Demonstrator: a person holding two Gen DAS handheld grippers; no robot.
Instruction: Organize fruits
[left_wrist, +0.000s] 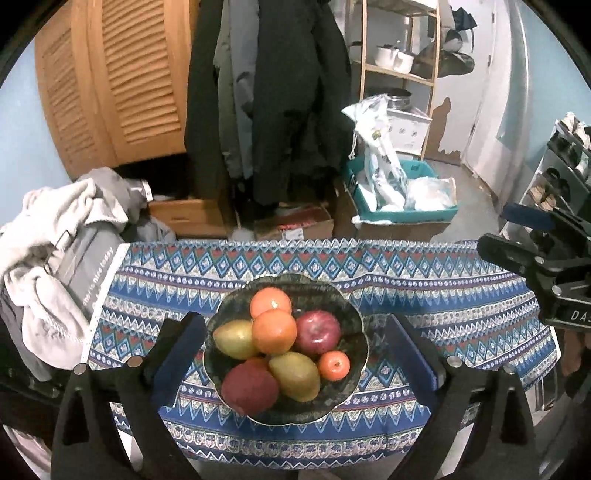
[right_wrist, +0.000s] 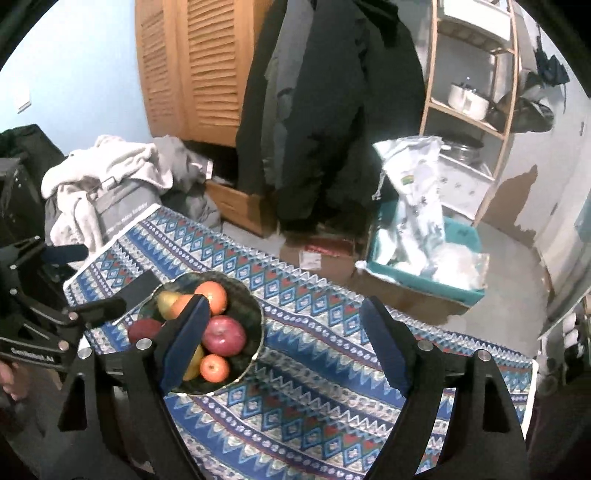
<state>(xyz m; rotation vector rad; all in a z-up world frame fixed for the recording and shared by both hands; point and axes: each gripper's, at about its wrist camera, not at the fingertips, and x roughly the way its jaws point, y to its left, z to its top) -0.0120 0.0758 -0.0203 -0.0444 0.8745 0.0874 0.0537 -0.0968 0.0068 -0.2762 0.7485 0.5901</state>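
A dark scalloped bowl (left_wrist: 354, 325) sits on the patterned tablecloth (left_wrist: 443, 295) and holds several fruits: two oranges (left_wrist: 274, 331), a red apple (left_wrist: 318, 331), two yellow-green pears (left_wrist: 295, 374), a dark red fruit (left_wrist: 249, 387) and a small orange fruit (left_wrist: 334, 365). My left gripper (left_wrist: 295, 350) is open, its fingers either side of the bowl, above it. My right gripper (right_wrist: 288, 343) is open and empty, to the right of the bowl (right_wrist: 255, 317); its left finger overlaps the fruit. The right gripper also shows at the right edge of the left wrist view (left_wrist: 539, 266).
A pile of grey and white laundry (left_wrist: 55, 266) lies off the table's left end. Beyond the far edge are cardboard boxes (left_wrist: 295, 225), a teal bin with plastic bags (left_wrist: 399, 192), hanging coats (left_wrist: 273, 92) and a wooden shelf (left_wrist: 402, 48).
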